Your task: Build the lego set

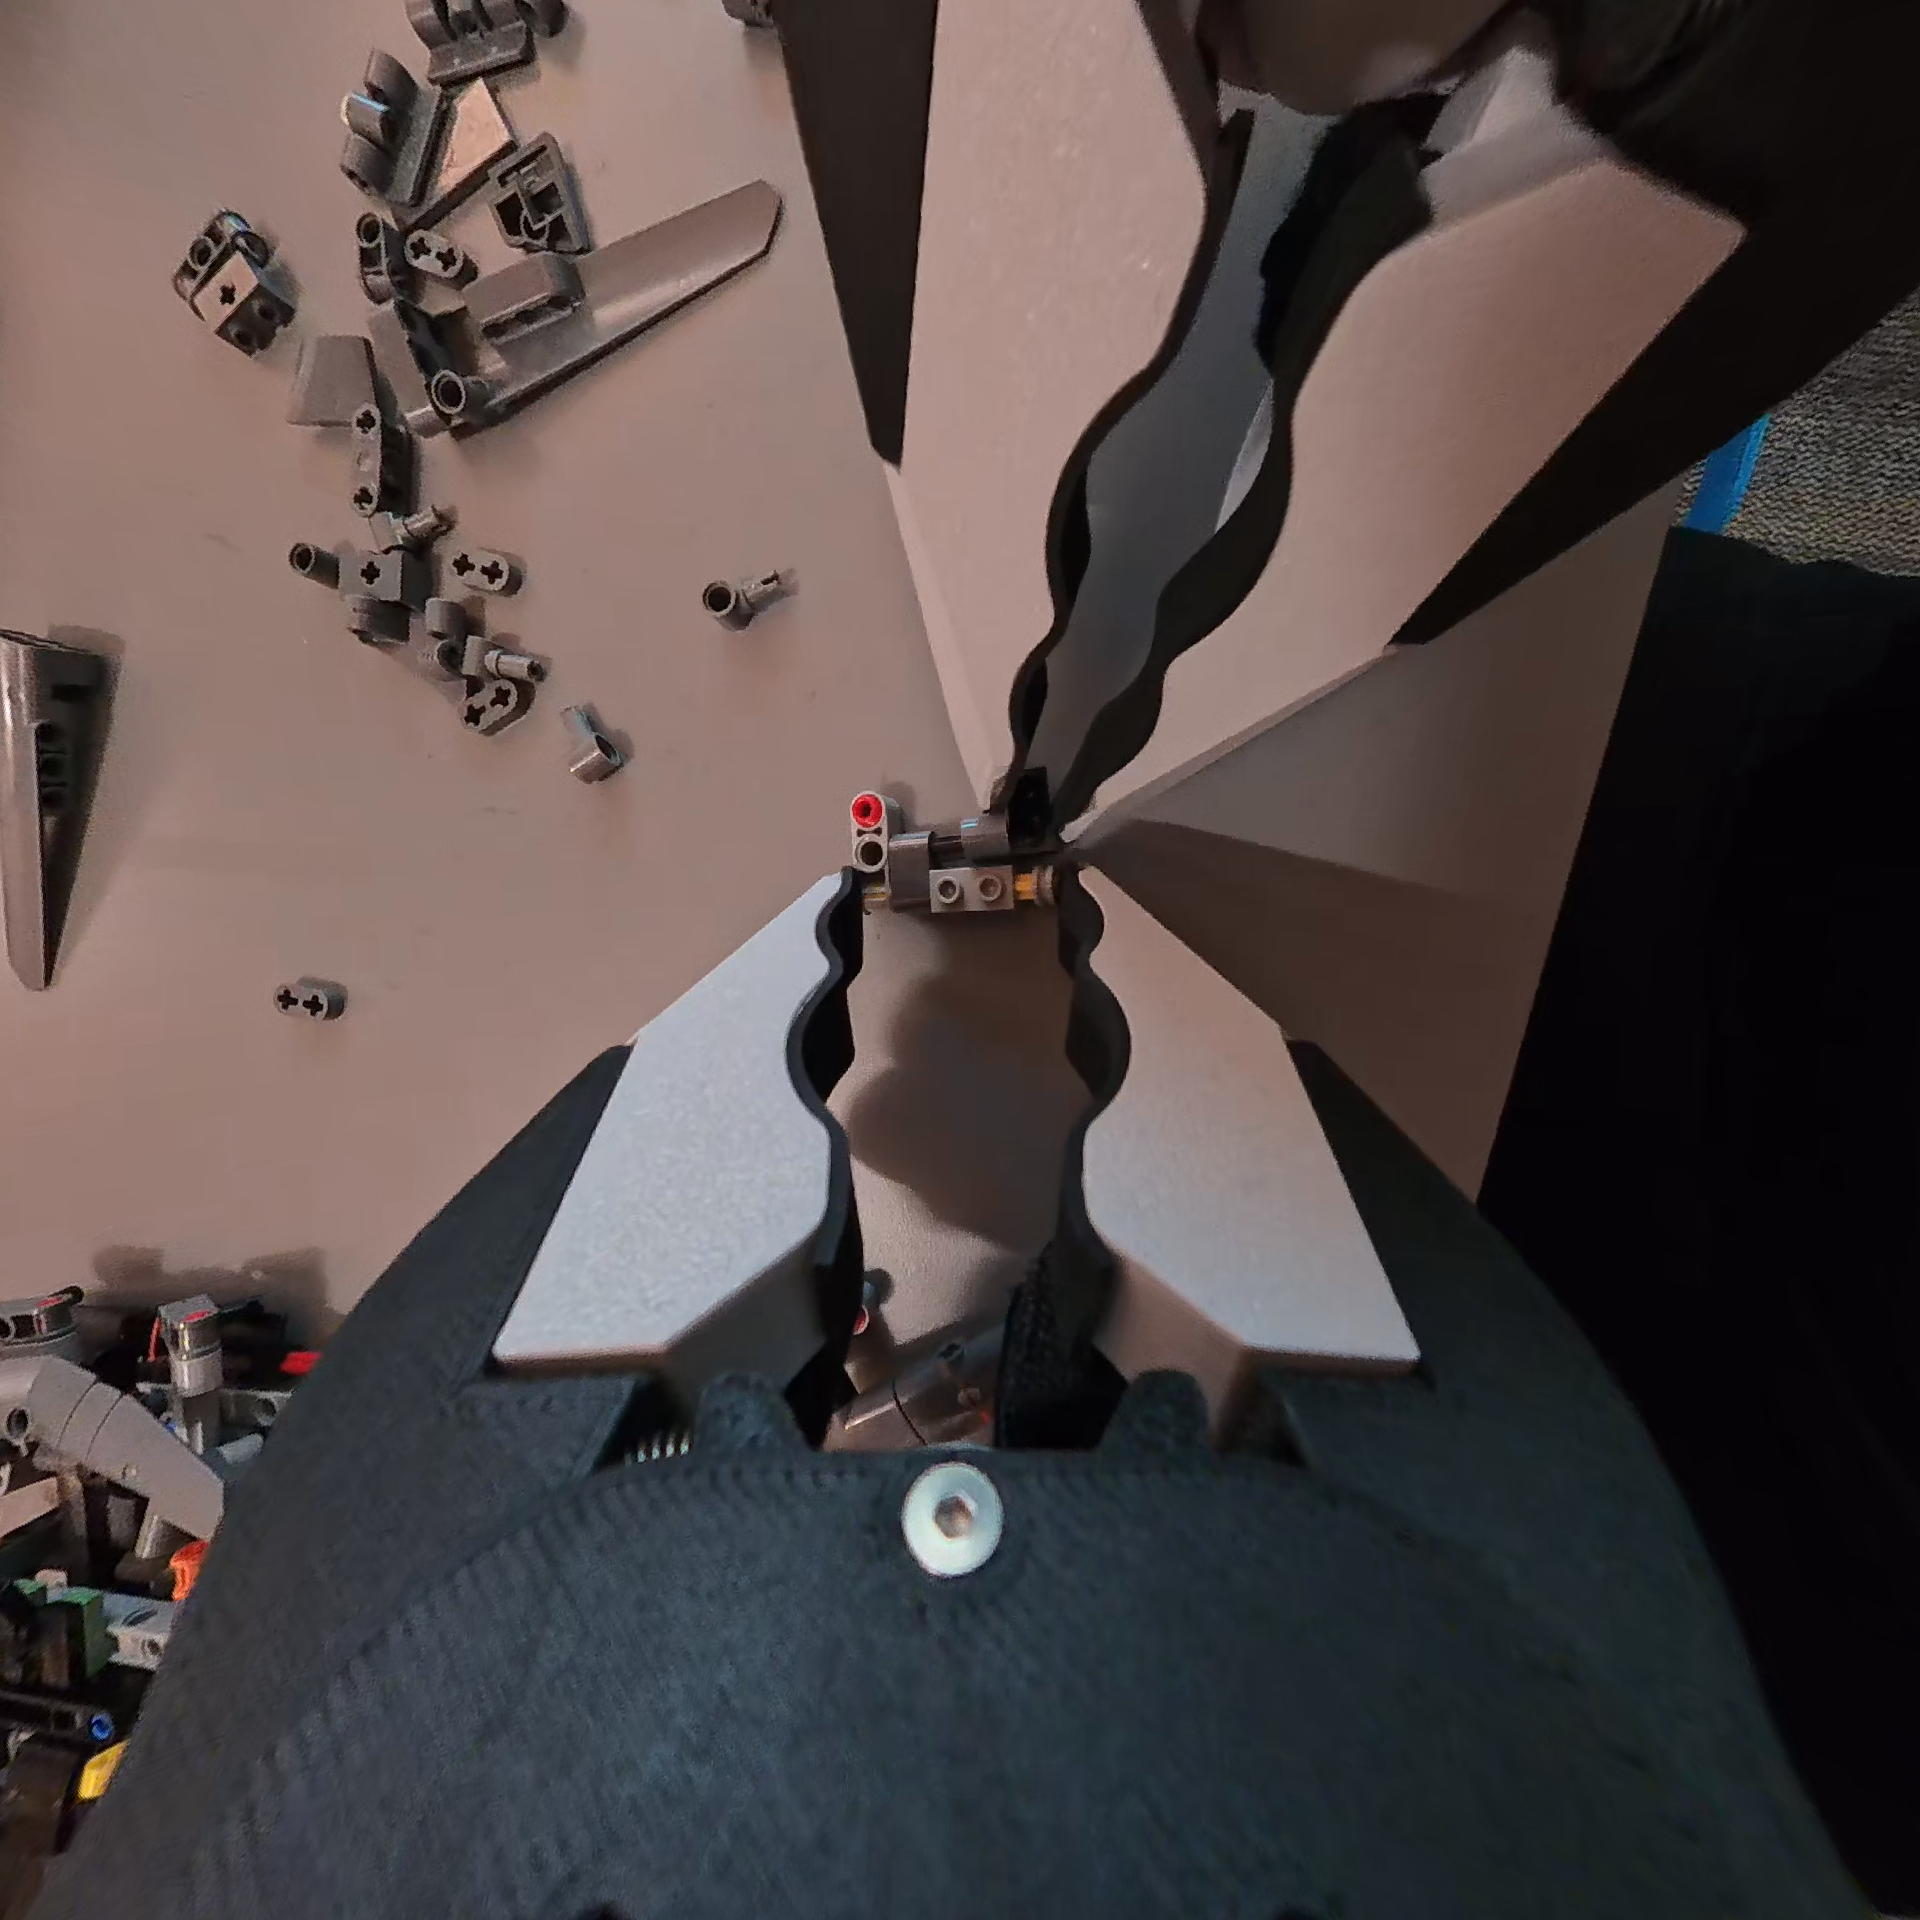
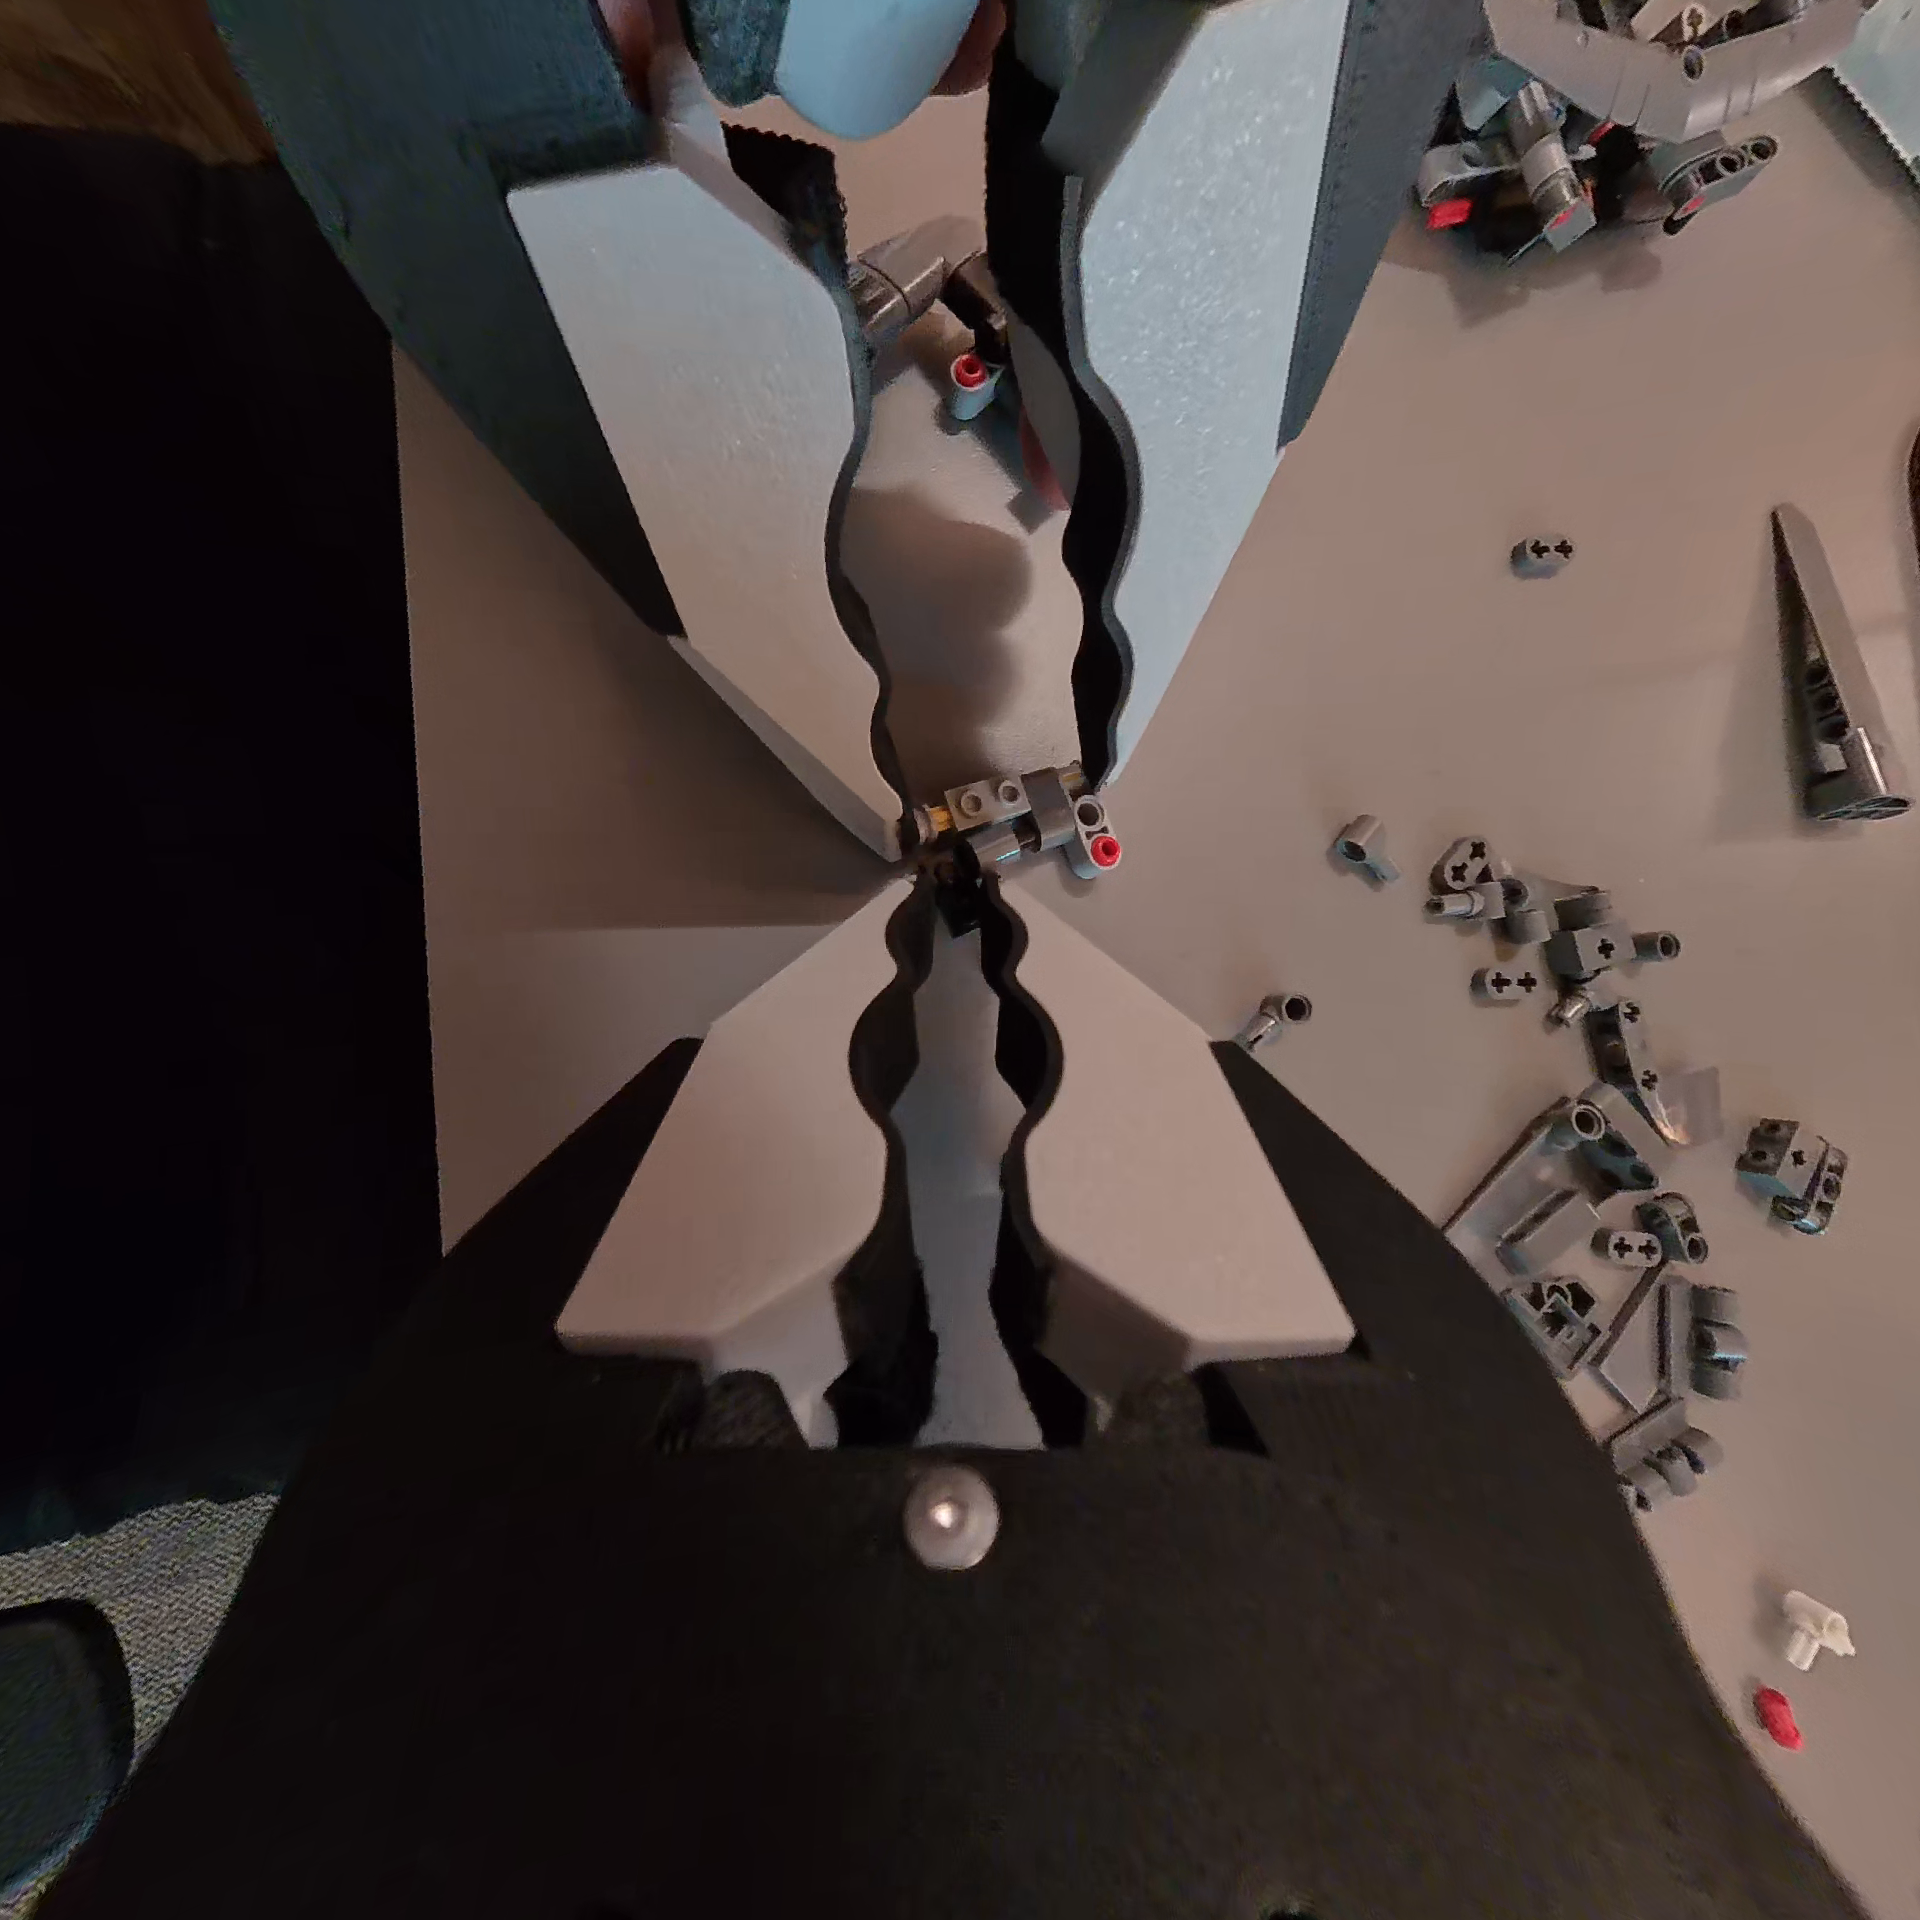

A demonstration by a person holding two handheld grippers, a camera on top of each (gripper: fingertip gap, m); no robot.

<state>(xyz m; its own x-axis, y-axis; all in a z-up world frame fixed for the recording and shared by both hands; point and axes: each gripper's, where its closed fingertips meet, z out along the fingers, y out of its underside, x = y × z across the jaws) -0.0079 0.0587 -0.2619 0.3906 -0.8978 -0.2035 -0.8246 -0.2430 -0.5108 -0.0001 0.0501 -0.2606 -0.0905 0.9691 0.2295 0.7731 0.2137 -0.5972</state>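
My left gripper is shut on a small grey brick assembly, with its pads on the two ends of the yellow axle. The assembly carries a red pin at one end and is held just above the table. My right gripper is shut on a small black piece, which it presses against the side of the assembly. In the left wrist view the right gripper comes in from the upper right. In the right wrist view the left gripper comes in from above.
Loose dark grey connector pieces and a long grey panel lie to the left. A heap of mixed parts sits at the lower left. The table edge runs close by, with dark floor beyond it. A white piece and a red piece lie near my right gripper. The tips of both grippers are at nearly the same place.
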